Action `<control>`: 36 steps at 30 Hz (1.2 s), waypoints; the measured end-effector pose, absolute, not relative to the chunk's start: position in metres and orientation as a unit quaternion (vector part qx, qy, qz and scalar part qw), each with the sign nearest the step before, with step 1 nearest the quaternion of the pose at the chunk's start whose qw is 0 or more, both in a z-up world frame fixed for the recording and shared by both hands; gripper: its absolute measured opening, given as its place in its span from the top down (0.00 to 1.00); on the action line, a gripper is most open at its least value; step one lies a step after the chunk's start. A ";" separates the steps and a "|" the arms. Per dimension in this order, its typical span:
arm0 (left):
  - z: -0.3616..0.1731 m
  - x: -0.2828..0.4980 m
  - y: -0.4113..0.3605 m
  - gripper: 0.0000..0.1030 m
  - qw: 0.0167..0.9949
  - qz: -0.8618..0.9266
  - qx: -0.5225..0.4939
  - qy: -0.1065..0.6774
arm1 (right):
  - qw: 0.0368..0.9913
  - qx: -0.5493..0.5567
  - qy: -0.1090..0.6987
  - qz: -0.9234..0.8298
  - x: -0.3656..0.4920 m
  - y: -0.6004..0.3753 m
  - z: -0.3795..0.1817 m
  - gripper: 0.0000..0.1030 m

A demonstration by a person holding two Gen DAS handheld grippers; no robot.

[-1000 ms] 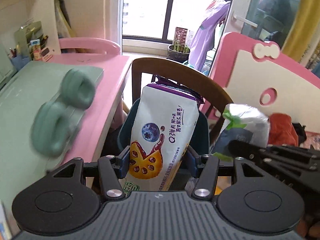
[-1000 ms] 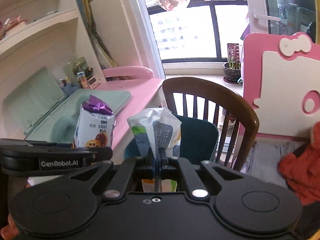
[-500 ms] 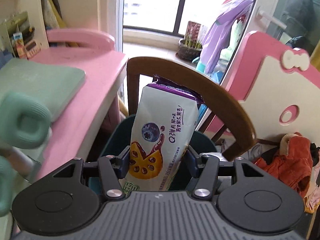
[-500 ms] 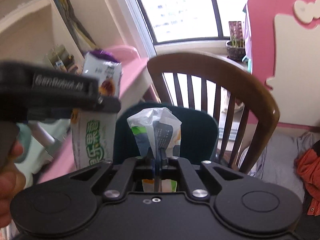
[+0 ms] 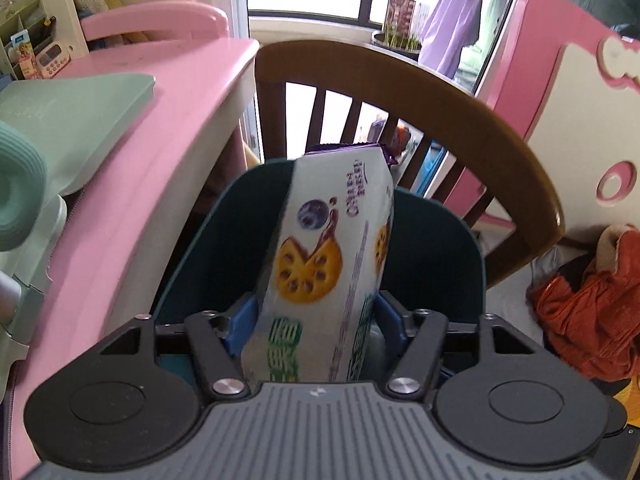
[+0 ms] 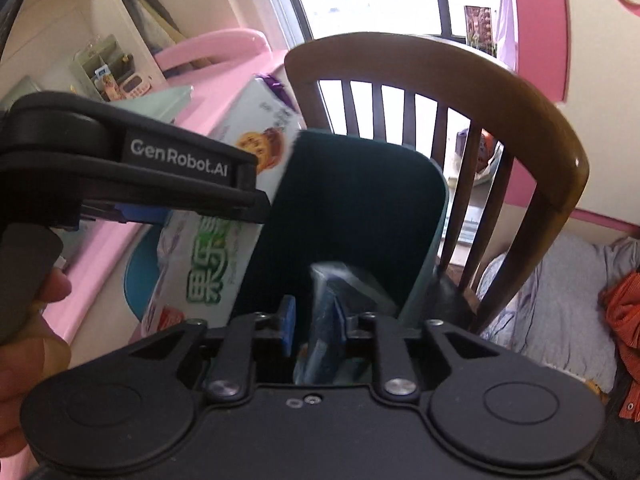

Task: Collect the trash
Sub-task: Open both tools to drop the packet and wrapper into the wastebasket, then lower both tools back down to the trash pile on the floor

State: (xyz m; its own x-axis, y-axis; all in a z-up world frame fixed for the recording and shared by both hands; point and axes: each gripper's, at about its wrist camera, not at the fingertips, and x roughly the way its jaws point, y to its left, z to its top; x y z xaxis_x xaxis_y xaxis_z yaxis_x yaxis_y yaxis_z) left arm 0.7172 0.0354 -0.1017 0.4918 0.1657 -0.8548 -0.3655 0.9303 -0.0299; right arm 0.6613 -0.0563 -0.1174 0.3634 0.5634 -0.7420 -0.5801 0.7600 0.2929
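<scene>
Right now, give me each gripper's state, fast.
Left gripper: opening, snack bag between its fingers over the bin.
Right gripper: opening, crumpled wrapper slipping out.

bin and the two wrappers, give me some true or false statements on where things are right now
1. The dark green bin stands in front of a wooden chair. True.
2. The white snack bag with cookie pictures sits between the left gripper fingers. True.
3. The bin stands on top of the pink desk. False: it stands beside the desk, lower than the desktop.
4. The right gripper is over the bin mouth, with a crumpled wrapper between its opening fingers. True.
5. An orange garment hangs over the chair back. False: it lies low, to the right of the chair.
</scene>
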 end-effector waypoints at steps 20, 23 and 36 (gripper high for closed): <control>-0.066 0.631 0.034 0.27 0.877 0.130 -0.078 0.456 | 0.849 -0.009 0.400 0.346 0.612 -0.074 -0.069 0.54; -0.057 0.605 0.037 0.27 0.879 0.125 -0.086 0.451 | 0.852 -0.009 0.393 0.345 0.591 -0.076 -0.059 0.51; -0.024 0.472 0.035 0.27 0.900 0.093 -0.062 0.421 | 0.860 -0.009 0.379 0.340 0.469 -0.081 -0.037 0.38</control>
